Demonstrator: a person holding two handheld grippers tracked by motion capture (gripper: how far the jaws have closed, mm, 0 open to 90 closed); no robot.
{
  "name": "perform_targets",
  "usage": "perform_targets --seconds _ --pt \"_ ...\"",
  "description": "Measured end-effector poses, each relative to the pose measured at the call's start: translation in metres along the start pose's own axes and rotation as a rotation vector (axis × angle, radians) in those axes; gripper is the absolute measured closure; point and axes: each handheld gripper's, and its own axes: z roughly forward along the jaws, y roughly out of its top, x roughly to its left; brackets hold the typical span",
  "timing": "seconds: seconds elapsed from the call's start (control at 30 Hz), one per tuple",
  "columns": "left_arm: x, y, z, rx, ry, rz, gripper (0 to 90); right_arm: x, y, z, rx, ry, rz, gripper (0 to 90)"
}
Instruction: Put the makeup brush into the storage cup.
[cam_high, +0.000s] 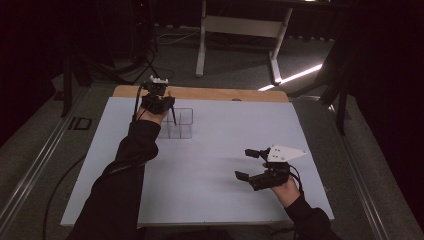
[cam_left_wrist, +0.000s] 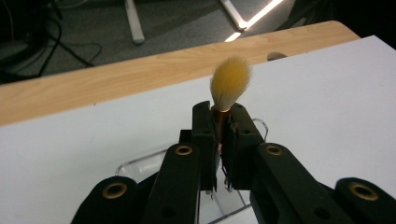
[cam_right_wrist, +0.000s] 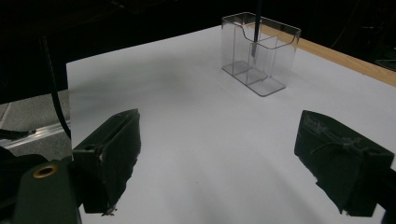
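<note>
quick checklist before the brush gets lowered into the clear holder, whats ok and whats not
1. Grip on brush: ok. The left gripper has its jaws closed on the brush just below the bristles.
2. Brush orientation: ok. Bristles up, dark handle pointing down.
3. Handle tip over the clear holder: ok. The right gripper view shows it inside the top of a compartment.
4. Which compartment it will settle in: cannot tell.
5. Holder upright on the white sheet: ok.
6. Right gripper out of the way: ok. It is open, apart from the holder.
</note>
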Motion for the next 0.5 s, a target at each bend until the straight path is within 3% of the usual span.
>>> perform_targets --seconds 0.2,0.33,0.37,0.4,0.43,0.5 --pt "0.0009 -0.005 0.0061 0.036 0.012 -0.014 84.3 0.0004 0.0001 0.0005 0.003 0.003 -0.004 14.5" --pt "0.0038 -0.0083 0.0065 0.01 0.002 -0.039 83.3 0.0001 -0.0003 0.0005 0.005 0.005 -0.005 14.5" --pt "0.0054 -0.0082 0.0063 -0.002 -0.01 -0.066 75.8 0.0001 -0.0004 0.0006 0.007 0.004 -0.005 14.5" --pt "0.0069 -0.0076 0.0061 -0.007 -0.027 -0.077 58.2 0.0001 -0.0004 0.0006 0.006 0.004 -0.007 14.5" --pt "0.0071 -0.0071 0.0049 -0.01 -0.02 -0.076 47.2 0.0003 -0.0003 0.0005 0.005 0.004 -0.007 14.5" --pt "0.0072 -0.0049 0.0025 0.001 -0.009 -0.083 37.2 0.0005 -0.0002 0.0004 0.005 0.005 -0.009 14.5"
